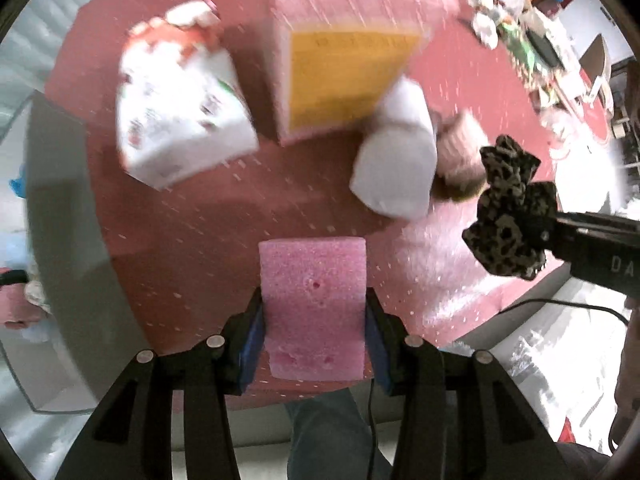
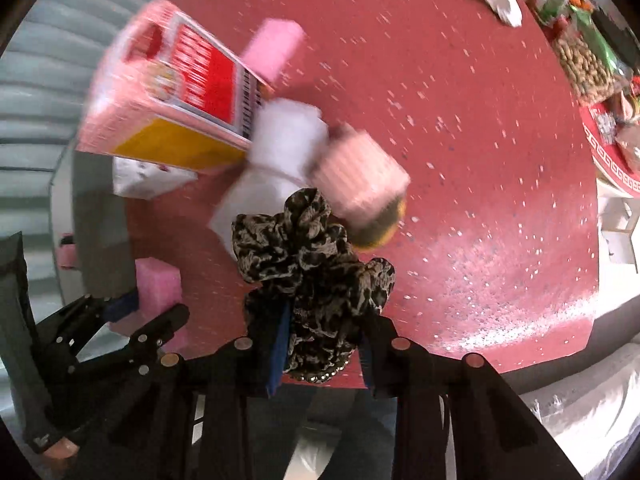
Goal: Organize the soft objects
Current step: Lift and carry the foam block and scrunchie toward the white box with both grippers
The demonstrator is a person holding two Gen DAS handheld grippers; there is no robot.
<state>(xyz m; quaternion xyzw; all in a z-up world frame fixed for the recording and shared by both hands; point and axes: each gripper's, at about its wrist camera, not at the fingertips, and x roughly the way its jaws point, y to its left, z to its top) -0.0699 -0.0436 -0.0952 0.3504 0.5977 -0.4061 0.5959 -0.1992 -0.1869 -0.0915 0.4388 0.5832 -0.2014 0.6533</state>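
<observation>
A pink sponge block (image 1: 312, 272) sits squeezed between the blue pads of my left gripper (image 1: 314, 300), lifted above the red table (image 1: 192, 216). My right gripper (image 2: 326, 320) is shut on a leopard-print scrunchie (image 2: 304, 256), which bunches up past its fingertips. In the left wrist view the right gripper (image 1: 560, 232) reaches in from the right edge with the scrunchie (image 1: 508, 216). The right wrist view shows the left gripper (image 2: 152, 306) at lower left with the pink sponge block (image 2: 158, 284). A second pink sponge (image 2: 274, 48) lies behind the box.
On the table stand a pink box with a yellow side (image 1: 344, 80), a white bag with red print (image 1: 180, 108), a white soft packet (image 1: 396, 160) and a pink ribbed item (image 2: 360, 176). A clear bin wall (image 1: 60, 240) rises at the left. Clutter (image 1: 520, 20) lines the far right.
</observation>
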